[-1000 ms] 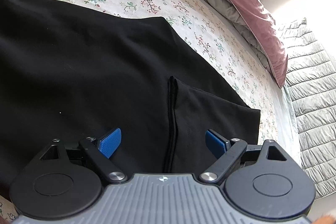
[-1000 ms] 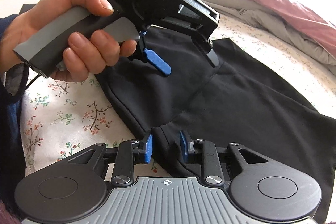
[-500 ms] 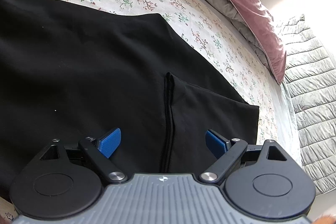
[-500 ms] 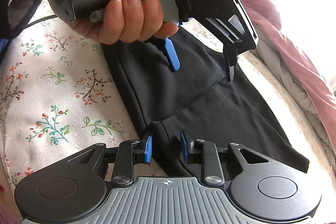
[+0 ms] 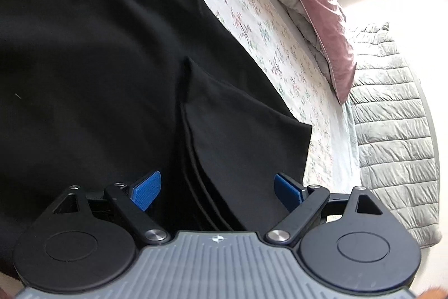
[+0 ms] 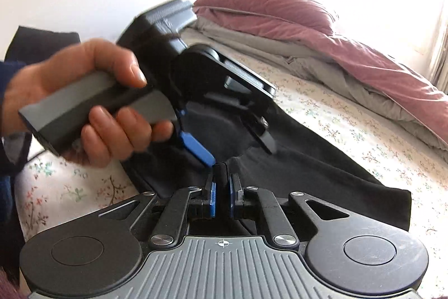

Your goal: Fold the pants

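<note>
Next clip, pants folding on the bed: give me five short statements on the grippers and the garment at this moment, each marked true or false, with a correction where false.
1. The right gripper is shut on a bunched fold of the black fabric pants. True.
2. The left gripper is clamped on the pants. False: its blue pads are wide apart and nothing is between them.
3. The pants lie on a white bedsheet with a floral print. True.
4. A mauve quilt is spread over the pants. False: it is bunched up beyond the pants, not touching them.
5. The left gripper hangs above the pants close to the right gripper. True.
</note>
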Tool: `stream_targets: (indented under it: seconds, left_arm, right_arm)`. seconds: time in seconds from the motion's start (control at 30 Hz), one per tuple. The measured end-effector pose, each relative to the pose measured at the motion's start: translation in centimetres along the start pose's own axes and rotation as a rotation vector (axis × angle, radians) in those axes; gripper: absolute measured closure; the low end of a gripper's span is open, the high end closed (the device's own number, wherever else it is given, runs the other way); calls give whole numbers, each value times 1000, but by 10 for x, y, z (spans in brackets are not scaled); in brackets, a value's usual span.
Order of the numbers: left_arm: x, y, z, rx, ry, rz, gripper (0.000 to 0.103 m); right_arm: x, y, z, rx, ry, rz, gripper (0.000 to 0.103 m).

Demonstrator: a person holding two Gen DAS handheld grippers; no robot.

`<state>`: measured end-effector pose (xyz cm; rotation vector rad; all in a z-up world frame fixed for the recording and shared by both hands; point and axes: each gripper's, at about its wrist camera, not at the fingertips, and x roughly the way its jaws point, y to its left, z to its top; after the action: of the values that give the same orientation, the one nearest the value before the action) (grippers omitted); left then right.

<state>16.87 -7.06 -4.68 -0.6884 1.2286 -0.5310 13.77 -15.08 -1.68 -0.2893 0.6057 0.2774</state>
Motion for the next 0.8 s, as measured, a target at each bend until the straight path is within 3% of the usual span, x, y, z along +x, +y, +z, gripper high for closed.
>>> stream_targets:
  seconds: [0.1,0.17,0.27,0.3,0.33,0.63,0.8]
  left_arm:
    - [6,-6,-2,25,-12,8,1]
    - [5,-7,-2,33,-35,10,8]
    - [1,-6,2,51,-81,24,38]
    - [1,-8,4,71,-89,40,62]
    - [1,-10,7,95,-96,61,78]
    - [-42,-38,30,367,-240,78,79]
    - [-82,-27,41,471,-363,111,79]
  right_arm:
    - [0,3,7,2,-6,4,95]
    - [0,2,8,11,-7,4,95]
    - [-2,-1,9,33,-13,-3,95]
    - [-2,-1,11,40,-14,-6,95]
    - [-2,-1,13,47,-15,-12,95]
    - [15,18,31,137,-57,-67,95]
    - [32,36,62,198,-128,-59,95]
